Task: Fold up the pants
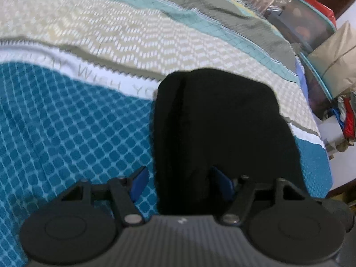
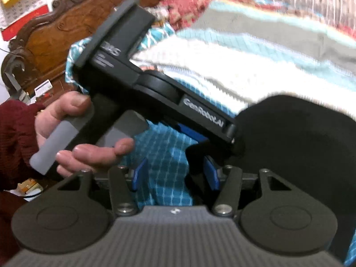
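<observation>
The black pants lie folded in a compact bundle on the patterned bedspread. My left gripper is open, its blue pads standing apart on either side of the bundle's near edge. In the right wrist view the pants lie at the right. My right gripper is open over the bedspread, its right pad at the pants' edge. The left gripper's body, held in a hand, reaches in from the left to the pants.
The bed's right edge drops off to bags and clutter beside it. A carved wooden headboard stands behind the left gripper. A pile of bedding lies at the far side of the bed.
</observation>
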A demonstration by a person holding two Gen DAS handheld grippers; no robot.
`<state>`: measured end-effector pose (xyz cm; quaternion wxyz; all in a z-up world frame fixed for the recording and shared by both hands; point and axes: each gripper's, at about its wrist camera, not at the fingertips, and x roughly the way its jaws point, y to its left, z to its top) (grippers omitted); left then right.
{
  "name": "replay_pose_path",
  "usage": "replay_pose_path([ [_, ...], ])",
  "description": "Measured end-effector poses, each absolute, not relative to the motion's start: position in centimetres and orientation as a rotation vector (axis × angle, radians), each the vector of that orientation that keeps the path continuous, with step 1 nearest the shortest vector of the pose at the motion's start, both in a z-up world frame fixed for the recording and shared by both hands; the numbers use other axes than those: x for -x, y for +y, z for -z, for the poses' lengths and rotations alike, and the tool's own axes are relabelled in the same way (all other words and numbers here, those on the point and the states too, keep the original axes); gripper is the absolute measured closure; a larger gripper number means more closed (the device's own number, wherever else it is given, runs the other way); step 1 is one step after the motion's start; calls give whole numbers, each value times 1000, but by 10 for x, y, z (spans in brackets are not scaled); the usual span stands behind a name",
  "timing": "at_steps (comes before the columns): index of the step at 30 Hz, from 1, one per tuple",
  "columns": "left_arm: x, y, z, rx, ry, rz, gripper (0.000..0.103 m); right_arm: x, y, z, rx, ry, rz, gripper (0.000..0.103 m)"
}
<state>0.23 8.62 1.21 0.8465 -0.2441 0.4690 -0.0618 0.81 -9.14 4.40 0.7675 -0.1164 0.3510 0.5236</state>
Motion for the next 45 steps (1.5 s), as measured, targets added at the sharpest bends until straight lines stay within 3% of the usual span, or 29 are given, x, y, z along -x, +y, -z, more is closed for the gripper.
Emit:
replay_pose_path([
  [13, -2, 83, -7, 479, 975, 111, 24, -15, -77, -34, 246, 830, -1133, 45],
  [26, 7, 93, -22, 512, 960, 113, 10, -24, -122, -51, 109, 804, -1082, 44],
  [32, 11, 96, -33, 594, 922, 179, 0, -41, -169, -65, -16, 733, -917, 37],
  [36, 5, 92, -32, 622, 926, 202, 0, -60, -202, -66, -161, 704, -774, 31],
  [45, -8, 76, -3, 613, 1041, 192, 0, -85, -243, -27, -456, 867, -608, 19],
])
